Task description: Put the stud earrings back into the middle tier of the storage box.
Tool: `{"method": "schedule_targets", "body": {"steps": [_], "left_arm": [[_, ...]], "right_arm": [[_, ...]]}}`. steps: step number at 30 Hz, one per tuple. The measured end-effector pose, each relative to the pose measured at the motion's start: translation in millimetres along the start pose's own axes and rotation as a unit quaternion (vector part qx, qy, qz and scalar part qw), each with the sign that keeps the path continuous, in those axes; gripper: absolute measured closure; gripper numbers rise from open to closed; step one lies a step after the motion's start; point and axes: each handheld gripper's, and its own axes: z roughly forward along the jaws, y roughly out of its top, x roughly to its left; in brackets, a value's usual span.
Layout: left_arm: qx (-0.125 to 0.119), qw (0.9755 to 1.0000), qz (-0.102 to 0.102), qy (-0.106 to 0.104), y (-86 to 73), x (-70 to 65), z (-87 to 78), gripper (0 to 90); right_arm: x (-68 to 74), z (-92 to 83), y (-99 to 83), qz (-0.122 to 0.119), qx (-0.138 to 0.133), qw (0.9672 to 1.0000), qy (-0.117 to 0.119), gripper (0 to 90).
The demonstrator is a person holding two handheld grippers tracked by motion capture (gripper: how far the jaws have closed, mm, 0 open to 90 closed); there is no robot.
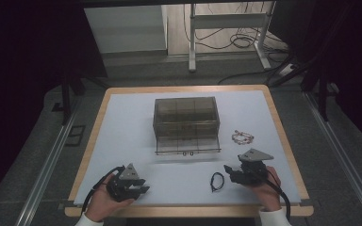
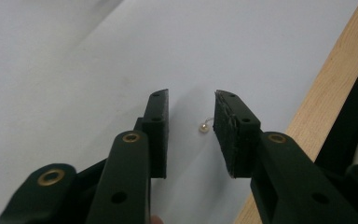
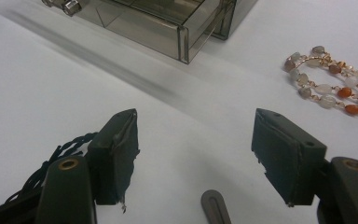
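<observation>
Left gripper [image 1: 131,184], at 7 o'clock on the table: jaws parted by a narrow gap, empty. In the left gripper view [image 2: 191,133] a small pearl-like bead [image 2: 204,127] on a thin wire lies on the surface between the jaw tips, just beside one pad; whether it touches is unclear. It is too small to make out in the high view.

Right gripper [image 1: 242,173], at 5 o'clock: jaws spread wide, empty [image 3: 196,161]. A black twisted cord loop [image 1: 217,181] lies just beside it toward 9 o'clock; in the right gripper view the cord [image 3: 58,156] is partly hidden behind one jaw.

Beaded bracelet [image 1: 242,137], at 12 o'clock from the right gripper, near it; its stones [image 3: 331,79] are orange, grey and white, its far end cut off by the frame edge.

Smoky transparent drawer box [image 1: 186,117], at table centre: bottom drawer [image 1: 186,147] pulled out toward 6 o'clock; contents indistinct.

Surface: white sheet [image 1: 122,132] on a wood-edged table [image 1: 96,122]. Room: dark; a white frame's legs [image 1: 192,42] and loose cables [image 1: 240,40] stand at 12 o'clock.
</observation>
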Motion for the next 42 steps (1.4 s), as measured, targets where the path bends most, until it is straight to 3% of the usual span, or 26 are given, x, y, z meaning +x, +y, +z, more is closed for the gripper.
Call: {"method": "schedule_targets", "body": {"steps": [4, 15, 42], "left_arm": [[0.005, 1.0000, 0.002, -0.004, -1.1, -1.7, 3.0, 69.8], [0.001, 0.9999, 0.004, 0.016, -1.9, -0.6, 4.0, 85.1], [-0.028, 0.9996, -0.004, 0.003, 14.7, 10.6, -4.6, 86.4]], "right_arm": [[-0.2, -0.3, 0.0, -0.001, 0.000, 1.0000, -0.001, 31.6], [-0.4, 0.5, -0.3, -0.001, 0.001, 1.0000, -0.001, 31.5], [-1.2, 0.8, -0.7, -0.001, 0.004, 1.0000, -0.004, 30.9]]}}
